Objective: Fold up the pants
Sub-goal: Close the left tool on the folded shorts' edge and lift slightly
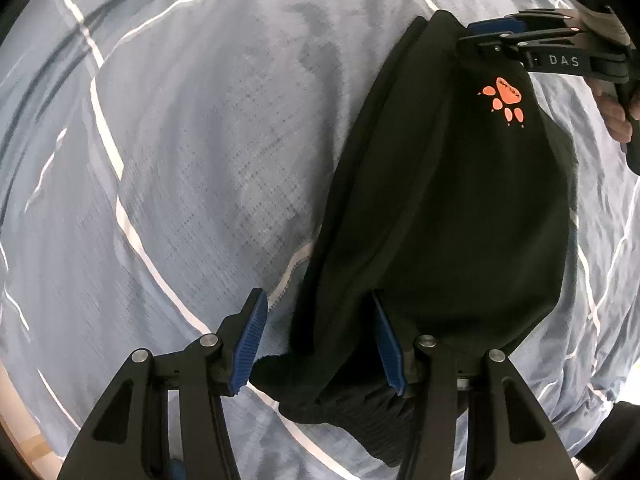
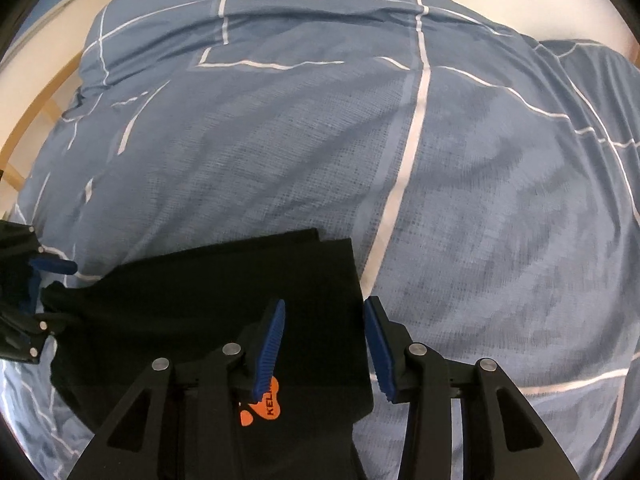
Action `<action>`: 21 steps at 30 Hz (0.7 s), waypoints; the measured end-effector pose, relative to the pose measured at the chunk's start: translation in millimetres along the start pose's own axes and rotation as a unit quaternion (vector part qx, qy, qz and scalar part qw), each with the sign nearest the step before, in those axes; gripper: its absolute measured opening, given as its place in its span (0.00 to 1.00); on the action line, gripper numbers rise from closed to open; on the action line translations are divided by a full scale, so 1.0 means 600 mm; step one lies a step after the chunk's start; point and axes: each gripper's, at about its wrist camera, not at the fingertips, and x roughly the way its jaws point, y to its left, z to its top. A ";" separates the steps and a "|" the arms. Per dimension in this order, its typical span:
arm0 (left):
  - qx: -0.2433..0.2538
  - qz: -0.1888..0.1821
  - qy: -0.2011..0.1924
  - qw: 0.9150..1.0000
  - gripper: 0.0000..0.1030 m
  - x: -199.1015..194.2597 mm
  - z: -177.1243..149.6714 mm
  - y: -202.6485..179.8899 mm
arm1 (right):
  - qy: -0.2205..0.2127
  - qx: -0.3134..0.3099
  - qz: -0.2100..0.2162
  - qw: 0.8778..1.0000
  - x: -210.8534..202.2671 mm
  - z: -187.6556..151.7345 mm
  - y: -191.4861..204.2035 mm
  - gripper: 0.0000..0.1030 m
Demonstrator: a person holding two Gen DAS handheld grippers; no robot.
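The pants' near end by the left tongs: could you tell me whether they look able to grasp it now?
Probably yes: the left tongs are open astride the pants, with nothing between.

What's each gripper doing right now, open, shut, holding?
Left gripper: open, straddling one end of the black pants.
Right gripper: open, over the other end's corner, gripping nothing.

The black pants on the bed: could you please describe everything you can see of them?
The black pants look like soft, matte fleece and lie folded lengthwise into a long narrow bundle on the blue bedcover with white lines. An orange paw-print logo sits near one end. The left tool is open around the ribbed end; the right tool is open over the logo end's edge. Layered edges show along one long side.
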 end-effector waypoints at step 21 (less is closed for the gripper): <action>-0.055 -0.017 -0.033 0.998 0.16 -0.028 -0.038 0.013 | -0.061 -0.015 0.009 0.998 -0.068 0.025 0.033 0.08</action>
